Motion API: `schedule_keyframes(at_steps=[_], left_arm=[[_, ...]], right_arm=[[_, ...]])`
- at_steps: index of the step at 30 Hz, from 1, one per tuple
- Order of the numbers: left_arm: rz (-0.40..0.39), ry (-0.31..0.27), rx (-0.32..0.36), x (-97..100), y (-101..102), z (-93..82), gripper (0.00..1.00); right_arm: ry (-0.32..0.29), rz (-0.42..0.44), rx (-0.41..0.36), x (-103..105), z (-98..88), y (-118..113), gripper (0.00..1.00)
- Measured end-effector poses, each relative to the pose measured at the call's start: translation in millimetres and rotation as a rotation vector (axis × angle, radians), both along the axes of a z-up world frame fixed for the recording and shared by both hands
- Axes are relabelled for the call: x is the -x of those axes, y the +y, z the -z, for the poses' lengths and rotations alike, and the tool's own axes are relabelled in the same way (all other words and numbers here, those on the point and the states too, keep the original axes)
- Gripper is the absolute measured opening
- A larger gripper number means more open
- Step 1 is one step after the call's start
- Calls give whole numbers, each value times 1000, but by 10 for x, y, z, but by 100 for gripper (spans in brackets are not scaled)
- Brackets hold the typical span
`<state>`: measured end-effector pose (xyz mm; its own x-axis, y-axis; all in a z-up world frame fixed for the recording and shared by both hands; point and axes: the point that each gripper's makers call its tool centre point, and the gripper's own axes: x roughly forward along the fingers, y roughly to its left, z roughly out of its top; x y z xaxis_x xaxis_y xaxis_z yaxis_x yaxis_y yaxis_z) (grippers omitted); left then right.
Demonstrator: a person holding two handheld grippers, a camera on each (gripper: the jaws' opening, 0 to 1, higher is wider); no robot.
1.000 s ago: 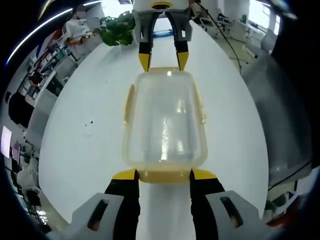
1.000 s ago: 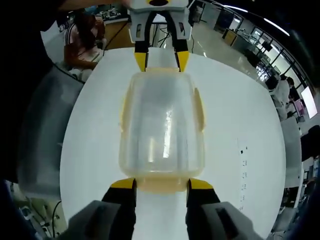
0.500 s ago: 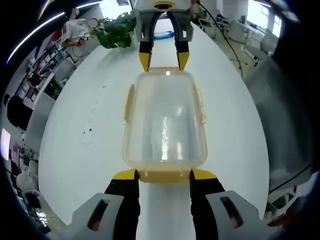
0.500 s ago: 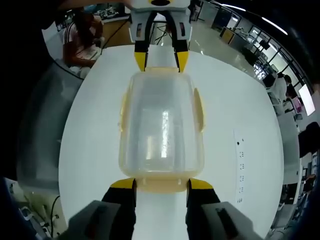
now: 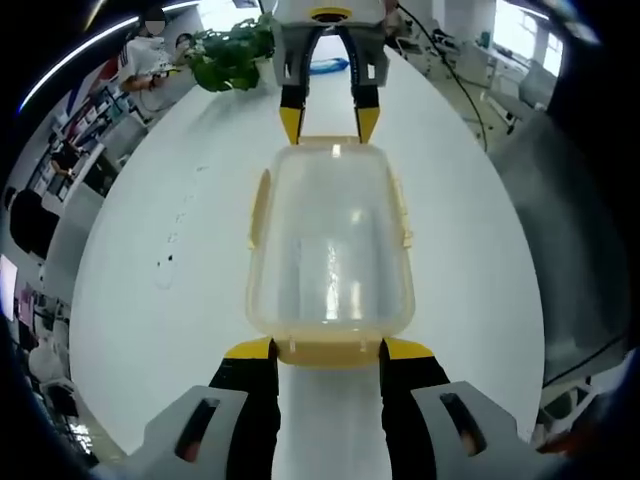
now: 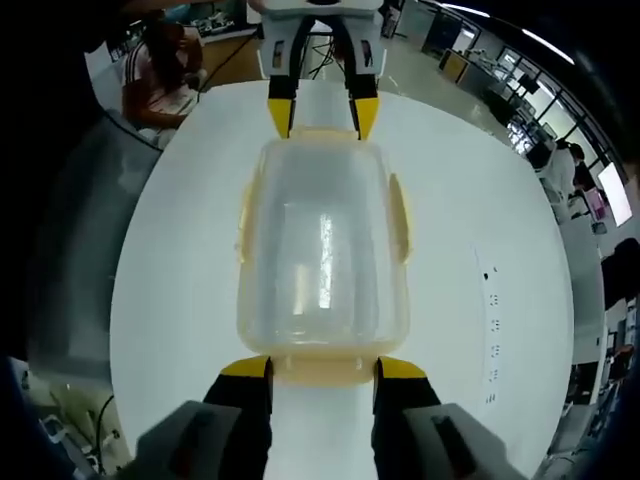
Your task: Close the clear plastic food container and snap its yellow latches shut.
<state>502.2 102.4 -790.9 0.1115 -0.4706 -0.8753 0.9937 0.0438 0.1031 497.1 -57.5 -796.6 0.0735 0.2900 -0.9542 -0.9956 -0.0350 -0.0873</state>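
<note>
A clear plastic container (image 5: 330,240) with its lid on lies lengthwise on the white table (image 5: 150,300). Yellow latches sit on its long sides (image 5: 258,208) and at its ends. My left gripper (image 5: 328,350) is open, its yellow-tipped jaws flanking the near end latch (image 5: 328,358). Facing it at the far end, my right gripper (image 5: 327,122) is open too, tips against the container's rim. In the right gripper view the container (image 6: 322,245) runs from the right gripper (image 6: 322,368) to the left gripper (image 6: 322,118).
A green plant (image 5: 225,60) stands at the table's far end, with people and desks beyond. A grey bulky surface (image 5: 570,240) borders one long side of the table (image 6: 80,260). Small dark marks (image 6: 490,300) dot the tabletop.
Both views have shifted slightly against the room. The container and both grippers keep the same places relative to each other.
</note>
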Motion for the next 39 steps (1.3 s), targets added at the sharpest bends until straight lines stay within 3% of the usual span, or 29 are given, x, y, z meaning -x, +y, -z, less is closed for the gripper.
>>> schedule_keyframes(at_steps=[8,17,25,32,39], left_arm=[[-21,5,-43,-21,40,115,36],[-28,35,-29,32,16,210,36],[-13,49,-50,42,6,328,36],[-9,74,-52,26,30,362,36],[-10,108,-45,62,65,401,36]], right_arm=[[13,-9,5,-21,70,42,36],[19,-33,36,6,210,12,36],[30,-22,17,26,338,1,36],[69,-11,-16,51,338,20,37],[89,-36,3,114,367,43,37]])
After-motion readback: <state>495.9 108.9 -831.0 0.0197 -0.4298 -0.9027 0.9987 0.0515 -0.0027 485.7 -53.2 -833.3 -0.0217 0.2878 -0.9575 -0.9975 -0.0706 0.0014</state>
